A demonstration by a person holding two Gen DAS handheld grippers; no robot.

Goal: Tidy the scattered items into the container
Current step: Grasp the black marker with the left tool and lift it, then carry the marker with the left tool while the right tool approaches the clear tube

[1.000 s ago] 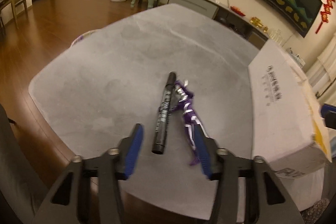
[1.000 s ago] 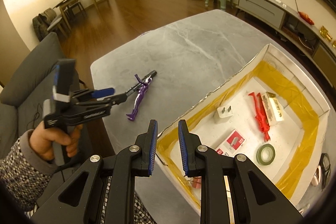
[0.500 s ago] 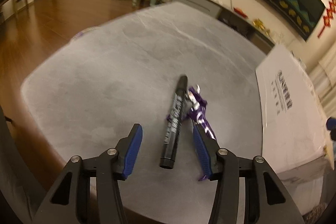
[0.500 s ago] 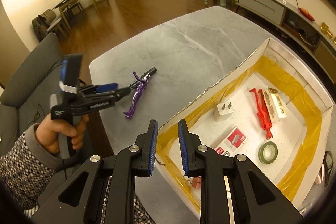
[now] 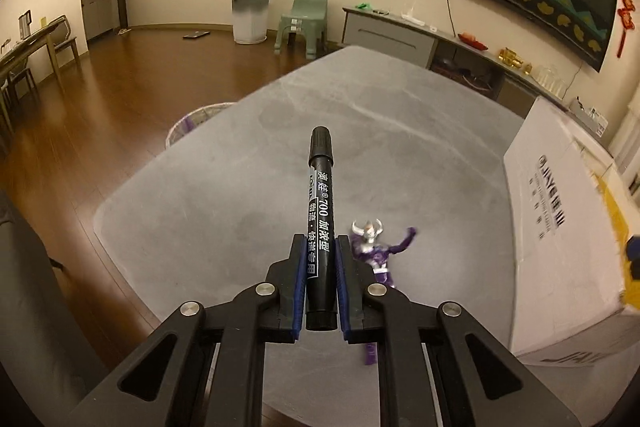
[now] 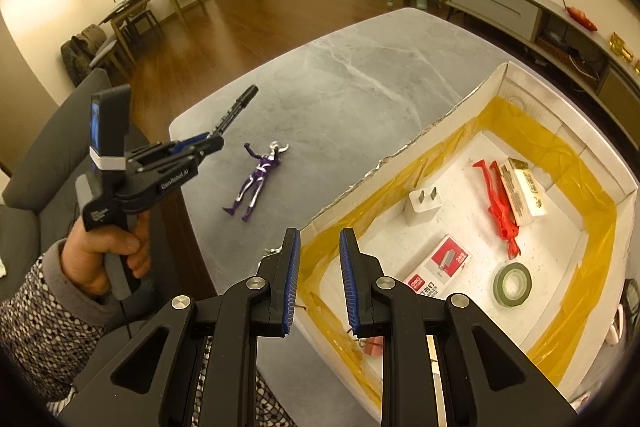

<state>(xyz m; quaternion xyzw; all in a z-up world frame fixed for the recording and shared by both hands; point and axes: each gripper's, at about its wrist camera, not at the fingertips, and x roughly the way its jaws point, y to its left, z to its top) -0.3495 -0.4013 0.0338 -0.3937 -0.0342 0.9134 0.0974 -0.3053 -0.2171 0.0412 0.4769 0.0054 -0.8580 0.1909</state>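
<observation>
My left gripper is shut on a black marker, lifted off the grey table and pointing forward. In the right wrist view the same left gripper holds the marker in the air above the table's left part. A purple toy figure lies flat on the table; it also shows just right of my left fingers as the figure. The white box with yellow tape lining stands to the right. My right gripper hovers open over the box's near-left corner, holding nothing.
Inside the box lie a white plug, a red figure, a small carton, a red-white packet and a green tape roll. A grey sofa flanks the table on the left. The box's outer wall rises right of my left gripper.
My left gripper closed on the marker and lifted it off the table, leaving the purple figure lying there. The right gripper stayed over the box corner.
</observation>
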